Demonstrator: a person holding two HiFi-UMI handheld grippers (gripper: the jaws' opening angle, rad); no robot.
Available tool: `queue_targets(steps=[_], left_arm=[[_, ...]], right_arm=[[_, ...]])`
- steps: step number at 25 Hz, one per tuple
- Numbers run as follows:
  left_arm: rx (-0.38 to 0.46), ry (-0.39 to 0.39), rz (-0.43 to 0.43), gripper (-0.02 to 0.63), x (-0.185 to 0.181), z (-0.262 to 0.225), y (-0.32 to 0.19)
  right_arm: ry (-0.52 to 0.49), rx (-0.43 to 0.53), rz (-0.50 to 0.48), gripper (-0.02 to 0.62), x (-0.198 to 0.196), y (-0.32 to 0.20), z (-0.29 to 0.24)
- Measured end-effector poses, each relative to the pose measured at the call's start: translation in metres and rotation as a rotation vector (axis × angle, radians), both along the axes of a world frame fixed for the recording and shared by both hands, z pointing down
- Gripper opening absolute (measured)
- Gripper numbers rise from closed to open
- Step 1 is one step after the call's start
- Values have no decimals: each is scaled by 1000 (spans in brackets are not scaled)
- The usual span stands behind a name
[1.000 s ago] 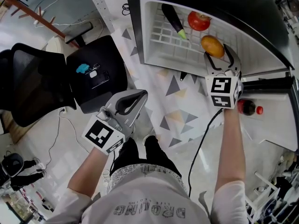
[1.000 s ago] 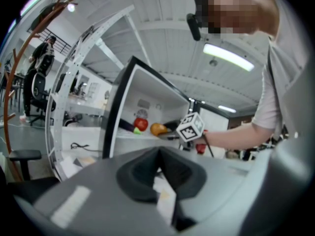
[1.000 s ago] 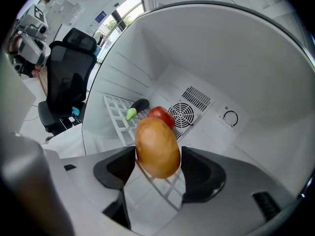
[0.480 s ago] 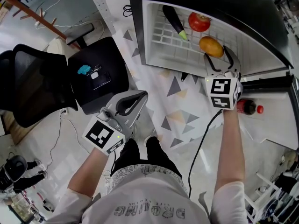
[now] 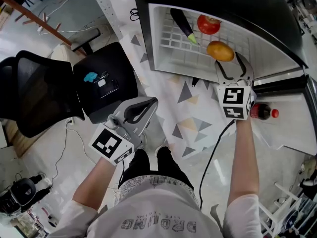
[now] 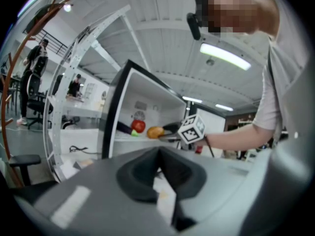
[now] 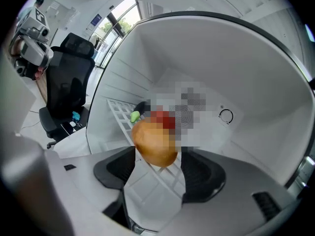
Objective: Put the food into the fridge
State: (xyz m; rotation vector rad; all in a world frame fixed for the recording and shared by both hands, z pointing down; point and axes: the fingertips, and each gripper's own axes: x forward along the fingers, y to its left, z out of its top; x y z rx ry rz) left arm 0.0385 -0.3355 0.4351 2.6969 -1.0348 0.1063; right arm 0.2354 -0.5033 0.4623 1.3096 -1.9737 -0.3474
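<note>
our right gripper (image 5: 228, 60) has its jaws wide apart, with the orange fruit (image 5: 220, 51) at their tips, resting on the fridge shelf (image 5: 173, 52). it looks smooth, rounded and unbruised. beyond it lie a red fruit (image 5: 208, 24) and an eggplant (image 5: 182, 23), so we judge loading nearly done. our left gripper (image 5: 140, 109) has its jaws together and empty.

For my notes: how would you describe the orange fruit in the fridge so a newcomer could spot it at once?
Look into the open black fridge, at its white wire shelf. Three foods lie there. The orange-yellow fruit is the round one just ahead of the open right hand-held gripper, next to a red fruit and a long dark eggplant.
</note>
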Motion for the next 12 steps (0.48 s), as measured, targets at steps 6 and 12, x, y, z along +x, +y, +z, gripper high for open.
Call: queue_targets(steps=[6,12], left_arm=[[9,-5,11,8,0,-4,2],[21,-13,24,8,2,-11,6]], right_arm=[[-8,2,14,276,5,10,-1],[-89,9,29,276,6,27,-15]])
